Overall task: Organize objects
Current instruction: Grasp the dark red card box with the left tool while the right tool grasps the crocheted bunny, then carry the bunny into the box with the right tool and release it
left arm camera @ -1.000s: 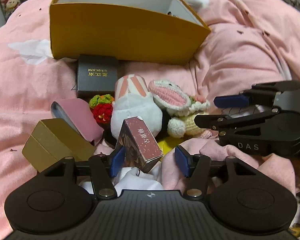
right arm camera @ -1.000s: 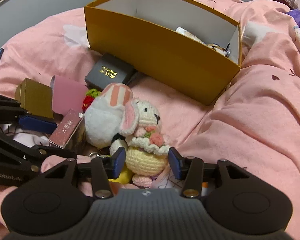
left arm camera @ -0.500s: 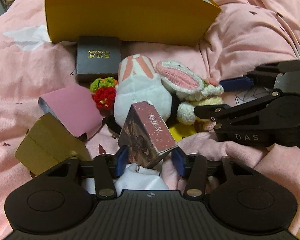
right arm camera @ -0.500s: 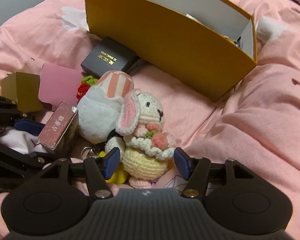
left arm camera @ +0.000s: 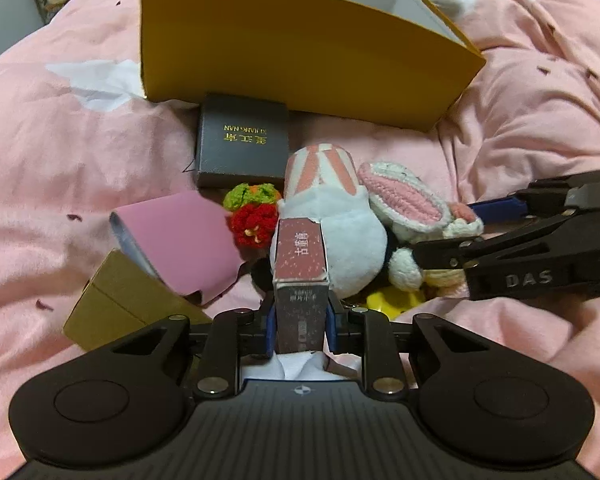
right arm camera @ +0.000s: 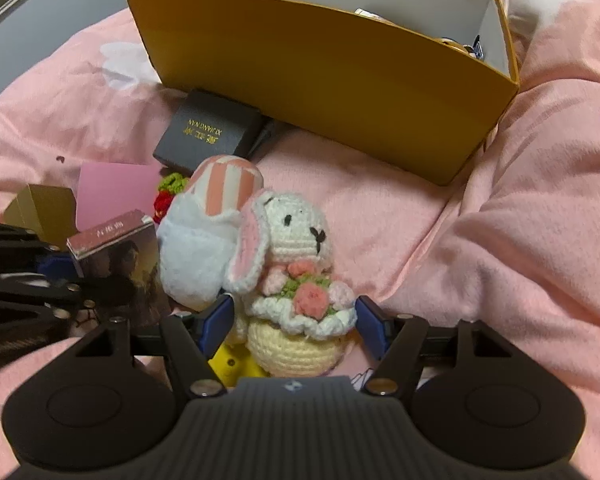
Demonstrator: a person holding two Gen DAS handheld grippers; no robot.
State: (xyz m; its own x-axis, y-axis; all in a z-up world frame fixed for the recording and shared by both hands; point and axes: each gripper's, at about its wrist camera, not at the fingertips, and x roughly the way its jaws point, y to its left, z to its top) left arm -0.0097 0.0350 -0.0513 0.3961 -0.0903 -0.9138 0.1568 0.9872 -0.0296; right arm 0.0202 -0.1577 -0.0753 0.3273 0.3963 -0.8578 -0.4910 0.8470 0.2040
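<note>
Nearest in the left wrist view, the left gripper (left arm camera: 300,330) is closing its jaws on a small maroon card box (left arm camera: 300,280), and both blue pads already sit against its narrow sides. The box stands on end, its speckled reddish top face printed with pale characters and its darker front face carrying a dim picture. Under it lies a scrap of white cloth (left arm camera: 300,366).

The right gripper (right arm camera: 296,324) has its jaws spread and opening on either side of a crocheted rabbit (right arm camera: 296,280); the pads stand clear of it. The rabbit is white with pink-lined drooping ears, stitched black eyes and nose, a bunch of pink roses with green leaves at its chest, a frilled white collar and a cream body. A yellow item (right arm camera: 230,362) shows beneath it.

Touching the rabbit's ear is a white plush (right arm camera: 204,240) with a pink-striped top. Beside that lie a red and green crochet flower (left arm camera: 256,216), a pink card sleeve (left arm camera: 180,240) and a gold box (left arm camera: 120,308), all on the pink bedspread (left arm camera: 60,160).

Farther back, a black box with gold lettering (left arm camera: 242,146) lies just against the foot of the large yellow open box (right arm camera: 332,76), which sits toward the far side of the bed and has a white interior with small items in its right corner.
</note>
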